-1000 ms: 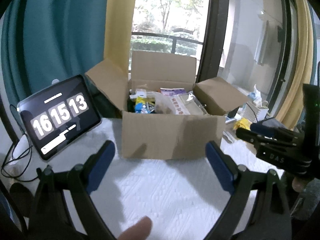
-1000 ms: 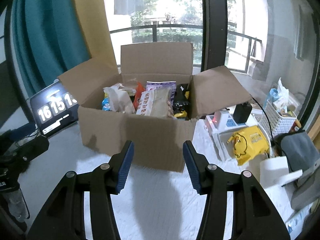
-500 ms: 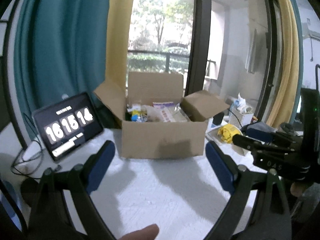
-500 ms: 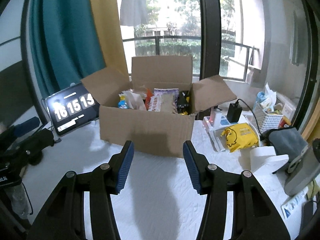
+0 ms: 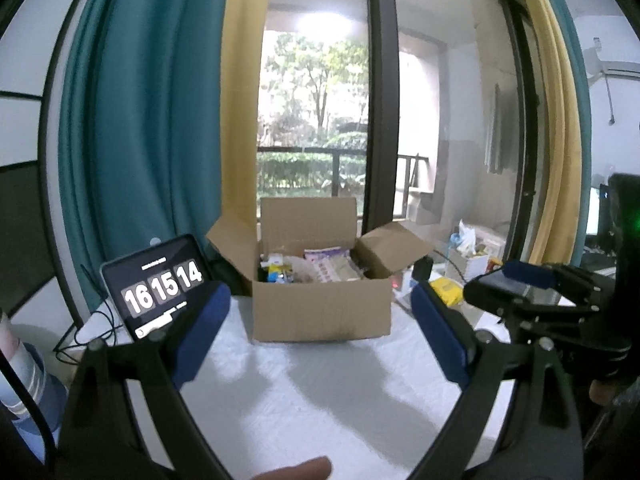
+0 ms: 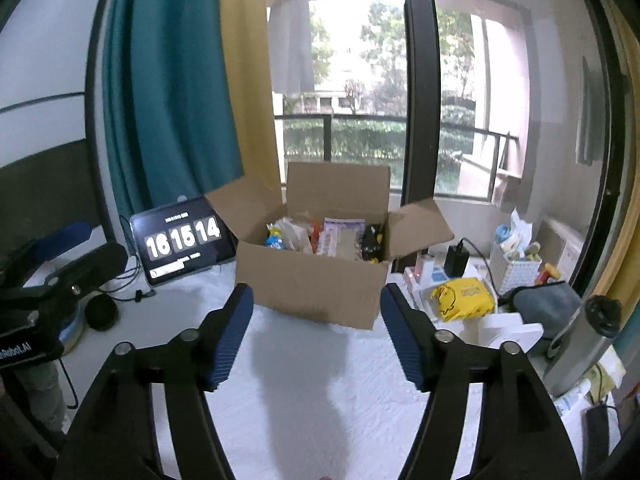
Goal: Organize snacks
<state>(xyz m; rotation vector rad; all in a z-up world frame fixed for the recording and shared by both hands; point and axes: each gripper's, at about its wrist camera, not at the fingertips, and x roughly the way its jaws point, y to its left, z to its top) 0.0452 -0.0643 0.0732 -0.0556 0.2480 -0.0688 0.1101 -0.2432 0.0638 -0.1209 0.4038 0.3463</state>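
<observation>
The cardboard box (image 6: pixel 310 280) sits on the white table (image 6: pixel 304 380) near the window, with all its flaps open. It is full of snacks (image 6: pixel 326 236): a blue and yellow pack on the left, pale bags in the middle, a black and yellow pack on the right. A second ago the box filled much more of both views. Now it looks smaller and farther off, and more of the table, the window and the green curtain (image 5: pixel 132 128) shows above and around it.

The left gripper (image 5: pixel 320 336) has its blue pads spread wide, with nothing between them but bare table. It is just as wide as it was before. The right gripper (image 6: pixel 316 332) is also spread with nothing in it, and its jaws have just been opening (the pads stood much closer together a moment ago).

The tablet (image 6: pixel 182 240) leaning to the left of the box now reads 16 15 14; a second ago it showed 13 at the end. A yellow bag (image 6: pixel 464 300) lies to the right of the box, near a white basket (image 6: pixel 514 270).

A fingertip (image 5: pixel 296 470) pokes in at the bottom of the left view.
</observation>
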